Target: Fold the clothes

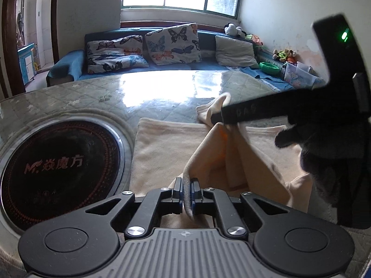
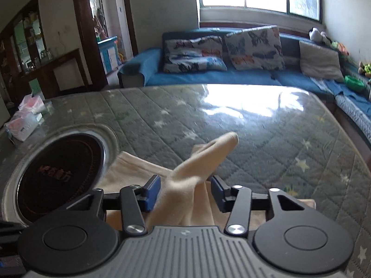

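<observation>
**Ana:** So, which step of the folding is in hand?

**Ben:** A fold partway through, by the look of it. The cream garment (image 1: 167, 148) lies mostly flat on the quilted table (image 2: 255, 139), just right of the round black hotplate (image 1: 60, 166). The left gripper (image 1: 187, 197) has its tongs pressed together on a raised edge of the cloth. The right gripper (image 2: 185, 192) has its tongs standing apart, with a bunched fold of cloth rising between them; whether they grip it cannot be told.

**Ana:** What does the next move call for?

**Ben:** Probably carrying the lifted edge across the flat part and laying it down evenly, keeping the cloth taut so it does not crumple.

**Ana:** And the pose?

**Ben:** The left gripper sits low and near, pointing toward the far sofa (image 1: 139, 69). The right one reaches in from the right, its gloved hand (image 1: 329, 148) above the cloth.
</observation>
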